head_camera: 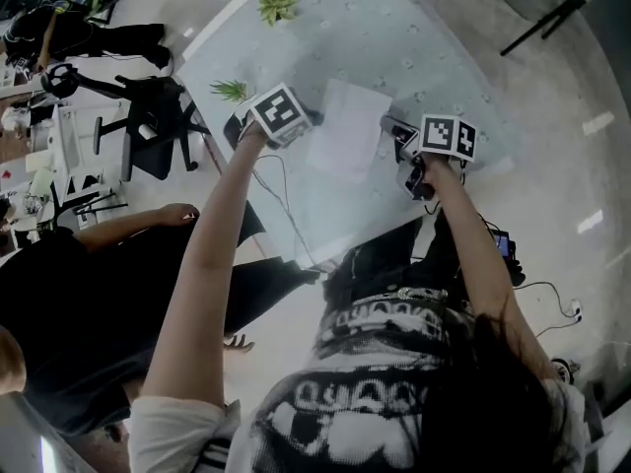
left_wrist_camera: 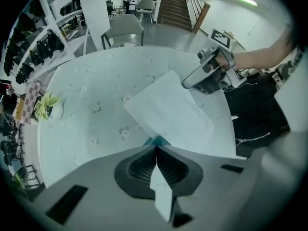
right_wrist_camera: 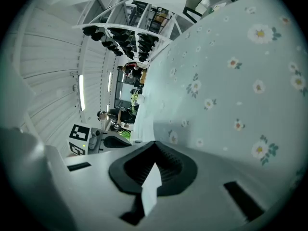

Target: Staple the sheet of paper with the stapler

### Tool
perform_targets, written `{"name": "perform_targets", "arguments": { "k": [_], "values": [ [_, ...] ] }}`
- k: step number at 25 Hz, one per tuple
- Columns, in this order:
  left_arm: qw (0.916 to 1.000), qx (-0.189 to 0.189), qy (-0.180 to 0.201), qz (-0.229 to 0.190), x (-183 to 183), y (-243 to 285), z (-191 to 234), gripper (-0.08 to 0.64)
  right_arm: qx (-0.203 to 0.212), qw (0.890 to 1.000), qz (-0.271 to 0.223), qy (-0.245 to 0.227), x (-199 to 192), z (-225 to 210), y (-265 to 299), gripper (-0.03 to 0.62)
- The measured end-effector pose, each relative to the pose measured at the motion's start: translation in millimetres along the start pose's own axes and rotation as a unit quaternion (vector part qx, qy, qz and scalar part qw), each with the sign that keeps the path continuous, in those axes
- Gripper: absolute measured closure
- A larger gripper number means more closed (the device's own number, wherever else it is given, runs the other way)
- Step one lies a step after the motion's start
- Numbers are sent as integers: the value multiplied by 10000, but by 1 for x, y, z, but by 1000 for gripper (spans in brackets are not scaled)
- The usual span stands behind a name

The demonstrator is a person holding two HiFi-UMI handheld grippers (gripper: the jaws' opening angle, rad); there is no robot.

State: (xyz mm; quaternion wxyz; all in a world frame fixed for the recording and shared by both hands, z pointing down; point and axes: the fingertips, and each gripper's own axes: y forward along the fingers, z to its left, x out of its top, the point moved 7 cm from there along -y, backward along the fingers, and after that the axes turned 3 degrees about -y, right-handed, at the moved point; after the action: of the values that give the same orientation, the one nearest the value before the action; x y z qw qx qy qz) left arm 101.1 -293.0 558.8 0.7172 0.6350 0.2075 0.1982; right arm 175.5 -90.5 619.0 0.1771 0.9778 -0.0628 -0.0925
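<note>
The white sheet of paper (head_camera: 347, 128) sits over the flowered tablecloth (head_camera: 414, 37), between my two grippers. My left gripper (head_camera: 296, 124) points straight down at the sheet's left edge. In the left gripper view its jaws are shut, with a corner of the sheet (left_wrist_camera: 168, 110) pinched at the left gripper's (left_wrist_camera: 156, 142) tips. My right gripper (head_camera: 394, 131) lies on its side at the sheet's right edge and is shut. The sheet (right_wrist_camera: 139, 110) runs edge-on out of the right gripper's (right_wrist_camera: 153, 142) tips. I see no stapler in any view.
Two small green plants (head_camera: 277, 8) (head_camera: 231, 90) stand near the table's far left edge. A seated person in black (head_camera: 89, 304) is close on the left. Chairs and shelves (head_camera: 148, 126) crowd the floor beyond. A dark stand (head_camera: 542, 23) is at the top right.
</note>
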Motion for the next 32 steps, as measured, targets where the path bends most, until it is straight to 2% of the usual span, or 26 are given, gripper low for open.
{"name": "perform_targets", "arguments": {
  "k": [3, 8, 11, 15, 18, 20, 21, 22, 23, 26, 29, 30, 31, 32],
  "values": [
    [9993, -286, -194, -134, -2, -8, -2, 552, -93, 9999, 39, -70, 2, 0, 0, 592],
    [9989, -75, -303, -357, -16, -21, -4, 551, -182, 9997, 71, -129, -1, 1, -4, 592],
    [9942, -114, -641, -857, -26, -26, -8, 552, -193, 9997, 72, -163, 0, 2, -5, 592],
    [9797, -189, -1102, -1665, -37, -35, -16, 551, -232, 9995, 82, -216, -1, 1, -7, 592],
    [9565, -217, -1560, -2454, -44, -49, -20, 551, -251, 9994, 87, -244, -2, 2, -8, 592],
    [9329, -398, -1820, -3082, -47, -55, -27, 551, -263, 9993, 90, -244, -3, 1, -9, 592],
    [9166, -547, -1944, -3450, -48, -57, -31, 551, -272, 9993, 95, -247, -4, 0, -9, 592],
    [8968, -689, -2061, -3854, -48, -62, -35, 551, -281, 9992, 103, -258, -4, 0, -10, 592],
    [8739, -827, -2171, -4271, -47, -68, -40, 551, -292, 9991, 116, -275, -4, 0, -10, 592],
    [7958, -1265, -2405, -5412, -45, -92, -57, 551, -315, 9988, 177, -340, -4, 1, -13, 592],
    [7197, -1633, -2380, -6314, -44, -120, -79, 551, -326, 9984, 248, -391, -7, 0, -16, 592],
    [6978, -1717, -2325, -6554, -44, -126, -85, 551, -330, 9982, 271, -413, -8, 0, -17, 592],
    [6803, -1774, -2268, -6740, -45, -132, -91, 551, -333, 9980, 295, -438, -9, 0, -18, 592],
    [6676, -1805, -2218, -6874, -46, -136, -96, 551, -330, 9979, 316, -462, -11, 0, -19, 592]
  ]
}}
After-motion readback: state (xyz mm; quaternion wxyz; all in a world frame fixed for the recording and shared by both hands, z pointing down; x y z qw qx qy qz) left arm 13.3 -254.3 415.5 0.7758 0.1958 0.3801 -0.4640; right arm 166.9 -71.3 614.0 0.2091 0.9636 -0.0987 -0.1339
